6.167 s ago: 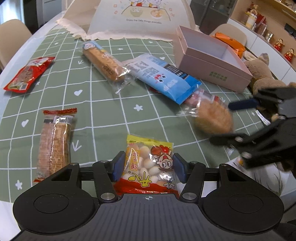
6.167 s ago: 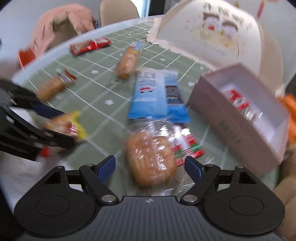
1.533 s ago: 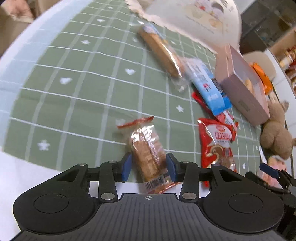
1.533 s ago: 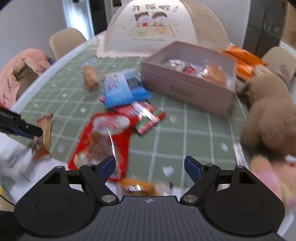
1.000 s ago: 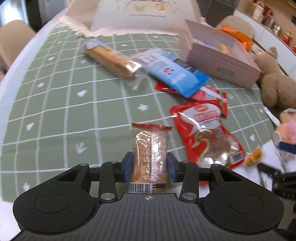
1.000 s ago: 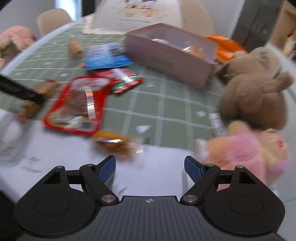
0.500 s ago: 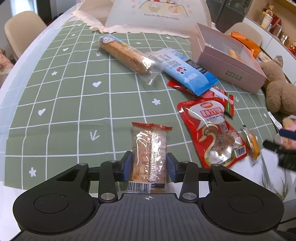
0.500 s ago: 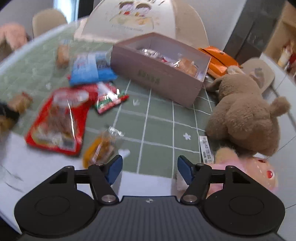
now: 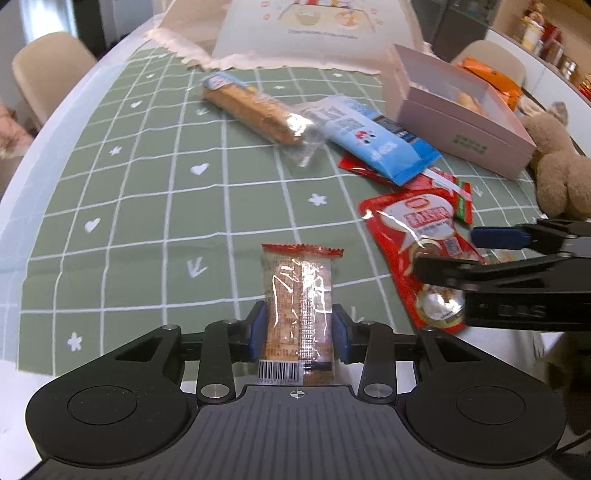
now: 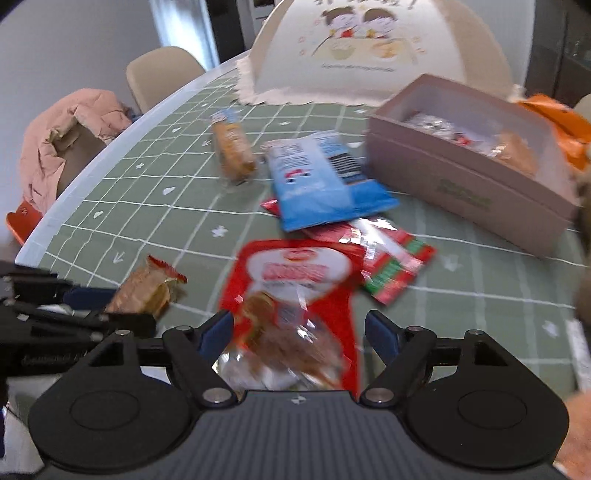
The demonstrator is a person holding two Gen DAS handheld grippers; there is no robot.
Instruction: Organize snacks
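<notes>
We hold the left tool [image 9: 298,334] clamped on the biscuit pack [image 9: 299,306] at its lower half; its jaws have just been closing. The right tool [image 10: 299,338], whose jaws have just been opening, straddles the red pouch [image 10: 295,295] on the table [image 9: 122,206] without pressing it. We should close squarely on the pouch — then carry both to the pink box [image 9: 458,122], well apart at the far right.

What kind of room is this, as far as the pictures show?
Most likely a home dining room. A dining table under a green checked tablecloth holds a mesh food cover, with beige chairs around it. Plush toys and shelves of jars also suggest a household.
</notes>
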